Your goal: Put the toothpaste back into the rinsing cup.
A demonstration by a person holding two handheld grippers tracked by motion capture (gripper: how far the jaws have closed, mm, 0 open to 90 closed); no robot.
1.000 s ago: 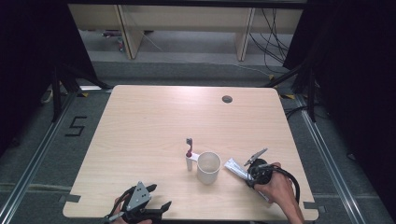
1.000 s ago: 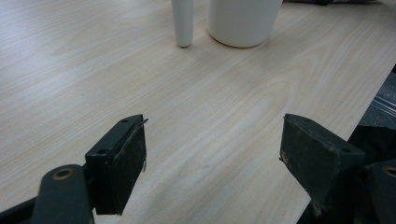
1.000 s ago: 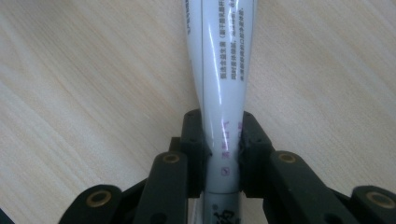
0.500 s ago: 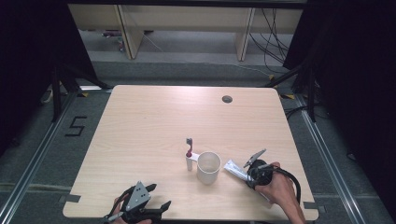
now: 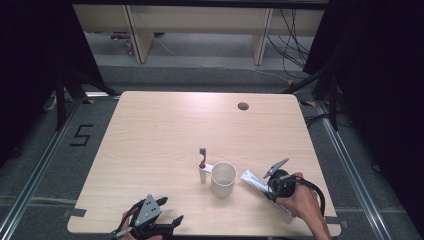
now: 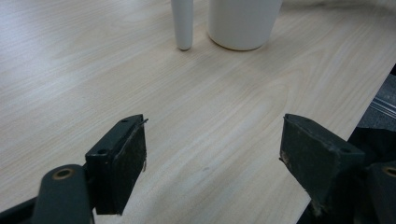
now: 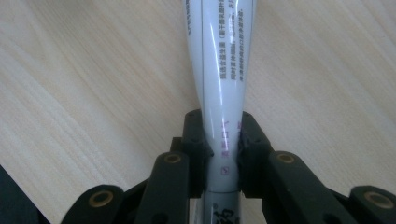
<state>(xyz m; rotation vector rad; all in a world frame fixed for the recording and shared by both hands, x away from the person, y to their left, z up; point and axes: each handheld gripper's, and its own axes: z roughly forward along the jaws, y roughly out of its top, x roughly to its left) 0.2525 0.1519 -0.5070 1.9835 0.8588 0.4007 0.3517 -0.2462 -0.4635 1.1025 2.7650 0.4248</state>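
White plastic fills the middle of the right gripper view, where a toothpaste tube runs up and out of the top edge, its far end cut off and its small print too fine to read. The right gripper has its two black jaws pressed onto the tube's lower part, pinching it from both sides above the wooden table. From the high view the same tube pokes out of the right gripper toward a white cup, its tip just beside the cup's rim but apart from it; the person's hand covers the tube's rear end. The cup's inside is hard to make out from above, and nothing can be told of any contents. A toothbrush stands just left of the cup in a small white holder, its red neck and grey head upright. In the left gripper view the cup and the holder are cut off at the top edge. The left gripper hovers at the near edge of the table, its jaws spread wide with bare wood between them. Compared with half a second ago, the left gripper, cup and toothbrush sit where they were, and the tube lies in much the same place beside the cup.
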